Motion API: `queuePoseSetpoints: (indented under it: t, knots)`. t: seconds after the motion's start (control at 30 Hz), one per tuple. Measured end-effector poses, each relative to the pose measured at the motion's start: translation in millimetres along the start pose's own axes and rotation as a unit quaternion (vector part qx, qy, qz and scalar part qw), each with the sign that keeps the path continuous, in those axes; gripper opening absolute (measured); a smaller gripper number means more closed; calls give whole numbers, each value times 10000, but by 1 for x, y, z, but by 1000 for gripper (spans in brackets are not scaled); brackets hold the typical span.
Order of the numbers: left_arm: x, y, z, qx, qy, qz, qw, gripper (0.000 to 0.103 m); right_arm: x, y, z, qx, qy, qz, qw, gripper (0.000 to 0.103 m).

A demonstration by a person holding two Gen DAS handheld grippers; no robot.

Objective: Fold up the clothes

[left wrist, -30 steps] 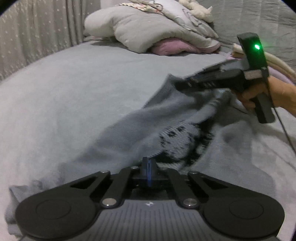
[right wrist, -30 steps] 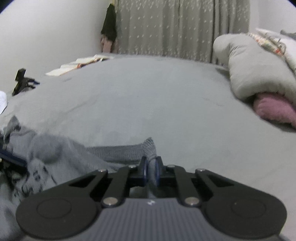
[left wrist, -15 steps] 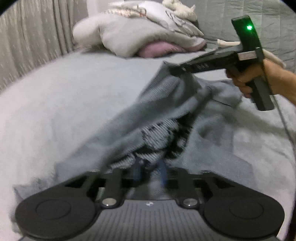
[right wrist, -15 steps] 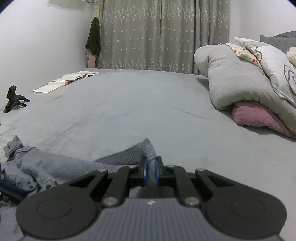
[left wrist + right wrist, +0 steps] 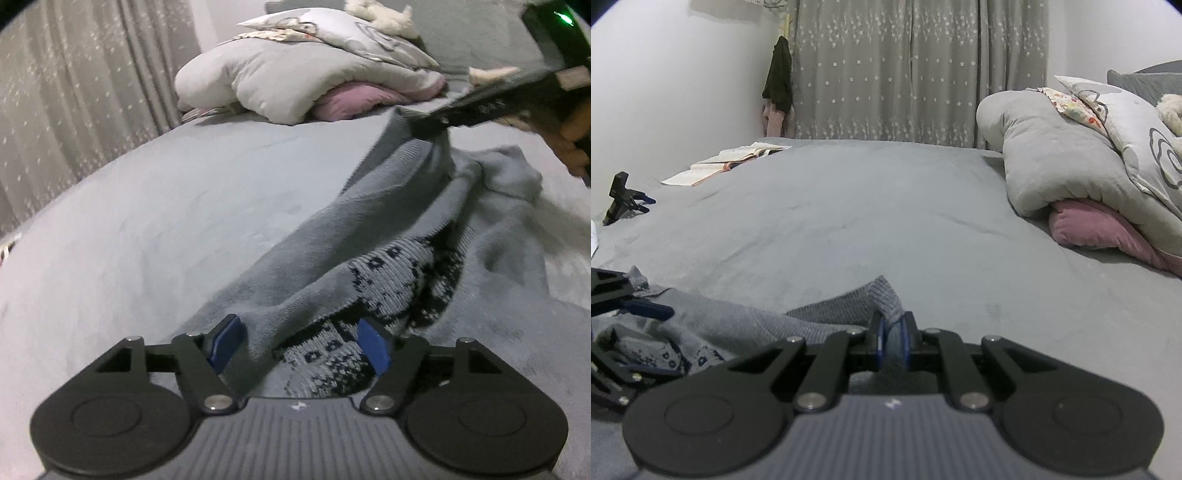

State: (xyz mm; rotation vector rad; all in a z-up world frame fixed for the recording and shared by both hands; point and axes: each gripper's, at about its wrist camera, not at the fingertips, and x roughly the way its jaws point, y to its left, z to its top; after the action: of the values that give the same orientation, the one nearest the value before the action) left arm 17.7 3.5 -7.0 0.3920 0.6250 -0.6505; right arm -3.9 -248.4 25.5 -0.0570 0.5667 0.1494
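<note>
left claw (image 5: pixel 299 345): opening, has let go of sweater (image 5: pixel 369 229) (cloth between pads, loose) | right claw (image 5: pixel 893 341): holds hem, lifted | next: regrasp

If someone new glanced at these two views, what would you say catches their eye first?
Probably the grey patterned sweater strung across the grey bed: the right gripper pinches one knit edge and lifts it, while the left gripper is opening, cloth between its blue pads but not pressed. Next, the heap of pale bedding over a pink pillow near the headboard, and an open book by the curtain.
</note>
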Motion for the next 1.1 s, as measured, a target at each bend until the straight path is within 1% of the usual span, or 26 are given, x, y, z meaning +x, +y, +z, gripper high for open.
queuePoseSetpoints:
  t: [0.03,0.07,0.1,0.13,0.17,0.2,0.23,0.3,0.4,0.47,0.57,0.67,0.73,0.83,0.97,1.03,1.1]
  knots:
    - [1,4,0,-132,-30,-3,9999,67,-1,-1,0,16,5,19,10000,8]
    - [2,5,0,-189,-45,-10,9998,62,-2,-1,0,28,10,38,10000,8]
    - [2,6,-1,-234,-44,-38,9997,54,-2,-2,-1,29,19,51,10000,8]
    - [3,9,-3,-344,-27,-119,9993,49,-2,-2,-1,30,27,63,10000,9]
    - [4,11,-4,-400,-8,-179,9990,37,-2,-2,-2,22,34,63,10000,9]
    - [4,11,-4,-413,-9,-179,9990,19,-1,-2,-2,-4,57,47,10000,8]
    - [4,12,-4,-428,-16,-133,9990,12,-1,-2,-3,-18,72,34,10000,8]
    - [1,14,-4,-446,-50,-94,9989,8,0,-3,-4,-39,85,9,10000,8]
    - [-14,5,2,-171,-245,133,9995,6,-2,-4,-4,-40,56,-11,10000,8]
    - [-26,-1,6,-91,-384,190,9990,6,-4,-5,-3,-20,11,-45,10000,9]
    - [-41,-7,14,-17,-557,143,9983,6,-8,-8,0,32,8,-45,10000,9]
    - [-56,-11,18,14,-577,-68,9983,6,-13,-13,2,87,55,-24,9999,8]
    - [-62,-13,14,15,-347,-435,9984,6,-18,-17,-1,101,175,1,9998,9]
    - [-56,-14,9,-21,83,-810,9967,6,-20,-26,-7,213,443,92,9987,9]
    - [-40,-23,3,121,732,-1198,9900,7,-15,-34,-22,225,906,244,9953,9]
    - [-39,-23,1,122,879,-1354,9868,8,-10,-36,-32,199,1141,341,9927,10]
    - [-43,-17,2,-17,879,-1513,9846,11,-5,-37,-42,192,1349,442,9897,10]
